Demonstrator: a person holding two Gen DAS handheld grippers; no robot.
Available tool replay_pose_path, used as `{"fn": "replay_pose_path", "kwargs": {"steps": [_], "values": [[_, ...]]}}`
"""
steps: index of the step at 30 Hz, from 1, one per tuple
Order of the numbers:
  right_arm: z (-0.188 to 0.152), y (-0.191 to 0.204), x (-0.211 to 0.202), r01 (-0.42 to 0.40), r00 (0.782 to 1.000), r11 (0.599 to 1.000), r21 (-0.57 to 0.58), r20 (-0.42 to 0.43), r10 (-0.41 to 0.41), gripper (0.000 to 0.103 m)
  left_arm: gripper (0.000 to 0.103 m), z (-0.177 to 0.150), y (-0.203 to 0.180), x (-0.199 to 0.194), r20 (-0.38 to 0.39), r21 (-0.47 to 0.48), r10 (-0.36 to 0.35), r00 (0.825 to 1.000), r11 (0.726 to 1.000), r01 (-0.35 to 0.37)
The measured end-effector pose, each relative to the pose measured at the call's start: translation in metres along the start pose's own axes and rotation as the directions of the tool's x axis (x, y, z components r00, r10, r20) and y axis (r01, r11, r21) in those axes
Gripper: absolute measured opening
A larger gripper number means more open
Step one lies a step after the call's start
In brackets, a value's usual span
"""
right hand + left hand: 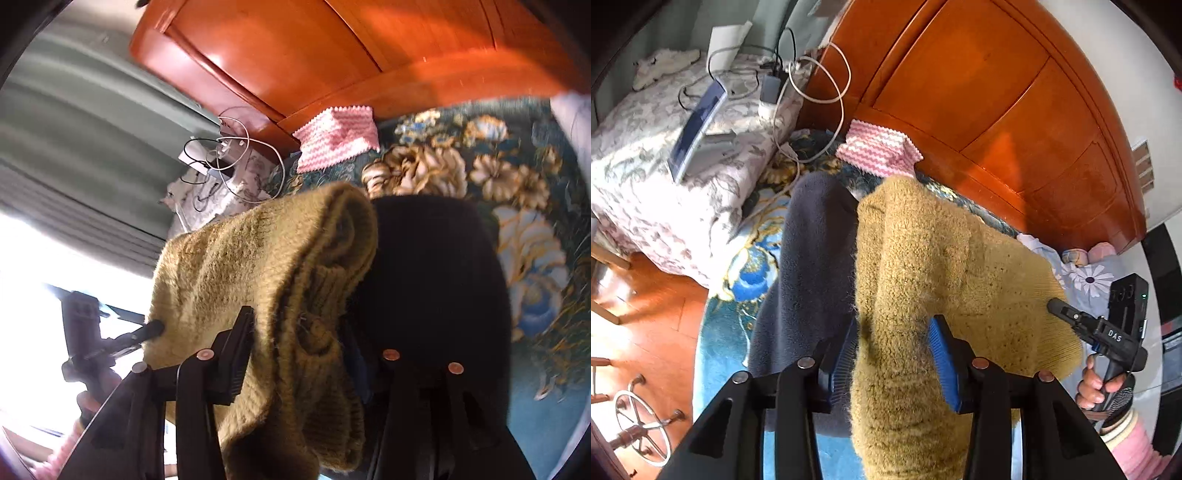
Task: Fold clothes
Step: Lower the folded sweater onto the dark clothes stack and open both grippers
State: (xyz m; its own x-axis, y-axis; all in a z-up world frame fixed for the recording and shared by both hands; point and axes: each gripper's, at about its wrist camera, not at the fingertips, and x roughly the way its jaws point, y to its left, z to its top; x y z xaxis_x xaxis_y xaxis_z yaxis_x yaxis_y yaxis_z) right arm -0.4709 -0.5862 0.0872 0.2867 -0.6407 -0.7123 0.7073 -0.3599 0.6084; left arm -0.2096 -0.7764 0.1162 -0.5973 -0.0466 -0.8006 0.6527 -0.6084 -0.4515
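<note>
The bed fills most of what I see, spread with a blue flowered cover, and the orange wooden headboard rises at its far side. A pink zigzag cloth lies folded at the foot of that board. Nearer me, a dark grey garment lies on the cover, left of and partly under the mustard knit sweater, which hangs lifted between my two tools.

My left gripper has its blue pads drawn in on a thick bunch of the sweater, which fills the gap between them. My right gripper pinches another bunched part, its ribbed edge drooping between the fingers; in the left view the right tool's tip meets the sweater's far right hem.

I judge I am carrying the sweater to lay one half over the other. To do it well, I should keep both grips firm and level so the knit does not sag unevenly, and draw my hands apart until the cloth between them is taut. Then I should lower the far edge first, clear of the grey garment, matching hem to hem before letting go.
</note>
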Motion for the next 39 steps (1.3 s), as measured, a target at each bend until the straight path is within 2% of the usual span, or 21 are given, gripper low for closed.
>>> {"fn": "replay_pose_path", "kwargs": {"steps": [3, 6, 8, 12, 15, 17, 19, 22, 28, 30, 33, 36, 39], "values": [[0.002, 0.004, -0.019, 0.097, 0.993, 0.994, -0.056, 0.075, -0.092, 0.050, 0.051, -0.006, -0.007, -0.018, 0.072, 0.015, 0.029, 0.997, 0.999, -0.031], [-0.001, 0.015, -0.037, 0.249, 0.961, 0.963, -0.106, 0.153, -0.232, 0.050, 0.051, -0.016, -0.022, -0.026, 0.107, 0.056, 0.028, 0.994, 0.998, -0.034], [-0.008, 0.030, -0.045, 0.275, 0.951, 0.949, -0.154, 0.190, -0.244, 0.050, 0.051, -0.022, -0.033, -0.027, 0.117, 0.083, 0.030, 0.993, 0.996, -0.040], [-0.030, 0.064, -0.046, 0.253, 0.957, 0.924, -0.285, 0.213, -0.197, 0.050, 0.051, -0.036, -0.054, -0.022, 0.141, 0.140, 0.054, 0.989, 0.987, -0.074], [-0.047, 0.078, -0.038, 0.220, 0.967, 0.906, -0.362, 0.206, -0.153, 0.050, 0.052, -0.044, -0.055, -0.003, 0.115, 0.164, 0.086, 0.990, 0.981, -0.104], [-0.052, 0.074, -0.021, 0.221, 0.971, 0.891, -0.397, 0.180, -0.160, 0.050, 0.052, -0.046, -0.050, 0.010, 0.086, 0.154, 0.109, 0.990, 0.980, -0.122], [-0.052, 0.064, -0.005, 0.245, 0.968, 0.888, -0.388, 0.155, -0.199, 0.050, 0.052, -0.047, -0.048, 0.018, 0.077, 0.148, 0.112, 0.991, 0.981, -0.122], [-0.053, 0.054, -0.001, 0.215, 0.974, 0.909, -0.357, 0.152, -0.171, 0.050, 0.052, -0.047, -0.051, 0.018, 0.089, 0.143, 0.122, 0.989, 0.981, -0.134], [-0.053, 0.054, -0.019, 0.161, 0.982, 0.930, -0.331, 0.152, -0.116, 0.050, 0.052, -0.055, -0.060, -0.007, 0.142, 0.090, 0.118, 0.983, 0.987, -0.132], [-0.057, 0.056, -0.034, 0.162, 0.978, 0.928, -0.334, 0.177, -0.107, 0.050, 0.053, -0.062, -0.061, -0.017, 0.160, 0.068, 0.122, 0.980, 0.989, -0.134], [-0.071, 0.057, -0.050, 0.208, 0.965, 0.918, -0.338, 0.224, -0.136, 0.051, 0.053, -0.075, -0.061, -0.024, 0.145, 0.037, 0.152, 0.978, 0.987, -0.159], [-0.088, 0.055, -0.057, 0.256, 0.958, 0.905, -0.339, 0.218, -0.189, 0.052, 0.053, -0.085, -0.056, -0.020, 0.110, 0.033, 0.203, 0.973, 0.978, -0.208], [-0.103, 0.051, -0.054, 0.277, 0.956, 0.902, -0.331, 0.193, -0.223, 0.055, 0.053, -0.095, -0.054, -0.020, 0.110, 0.057, 0.274, 0.955, 0.958, -0.281]]}}
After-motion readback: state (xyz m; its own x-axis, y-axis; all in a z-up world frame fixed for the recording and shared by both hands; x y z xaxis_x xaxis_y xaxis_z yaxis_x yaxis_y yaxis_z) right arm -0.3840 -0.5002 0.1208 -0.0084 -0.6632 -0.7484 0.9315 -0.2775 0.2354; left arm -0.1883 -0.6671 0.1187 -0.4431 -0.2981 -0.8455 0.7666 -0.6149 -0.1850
